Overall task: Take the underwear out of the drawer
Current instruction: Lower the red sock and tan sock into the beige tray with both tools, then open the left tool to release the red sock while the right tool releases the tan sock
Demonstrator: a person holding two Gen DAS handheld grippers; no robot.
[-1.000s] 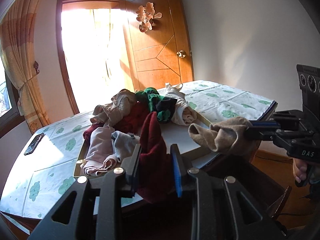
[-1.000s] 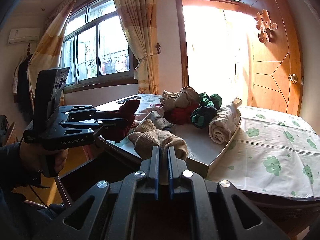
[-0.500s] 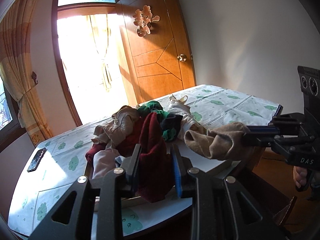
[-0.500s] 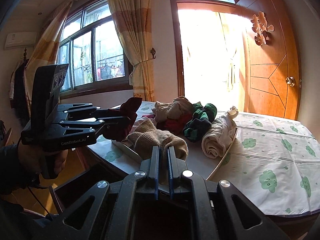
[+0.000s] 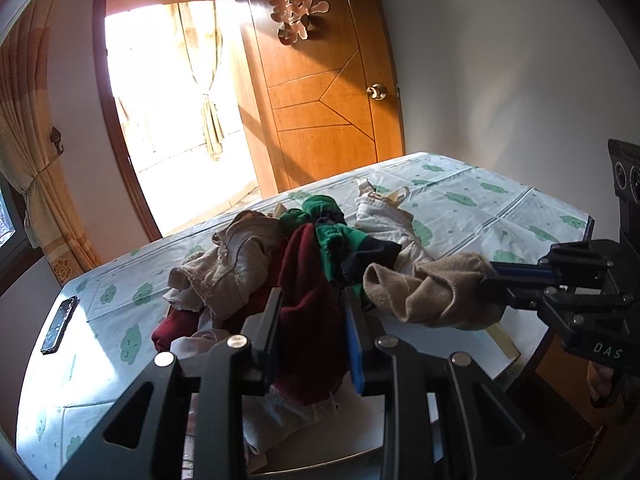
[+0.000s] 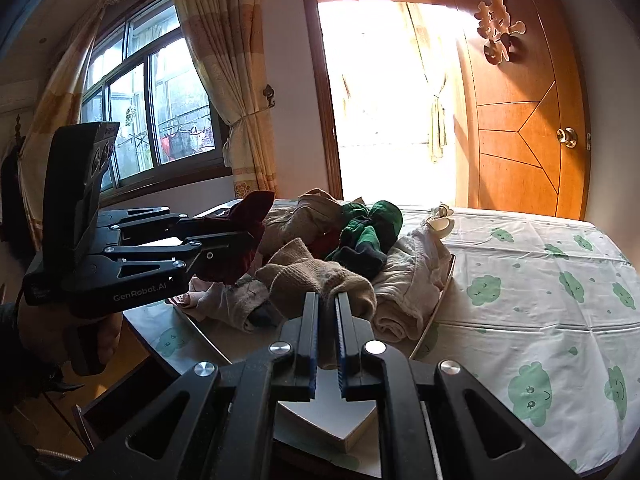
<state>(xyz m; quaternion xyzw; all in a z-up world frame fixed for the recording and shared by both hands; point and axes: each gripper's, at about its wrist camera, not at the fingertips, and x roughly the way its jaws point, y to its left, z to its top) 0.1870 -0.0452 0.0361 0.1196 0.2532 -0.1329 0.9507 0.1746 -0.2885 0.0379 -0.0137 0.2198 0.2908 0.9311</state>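
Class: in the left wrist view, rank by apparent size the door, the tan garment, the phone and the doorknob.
1. door
2. tan garment, though nearness to the camera enlarges it
3. phone
4. doorknob

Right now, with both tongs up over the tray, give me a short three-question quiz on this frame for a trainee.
1. True or false: the left tongs are shut on a dark red garment.
2. What do the right tongs hold? A) green garment B) beige sock C) phone
3. Fill in: the black phone lies on the ____, apart from the tray.

Key: 1 true. 2 B, the beige sock. 3 tablecloth.
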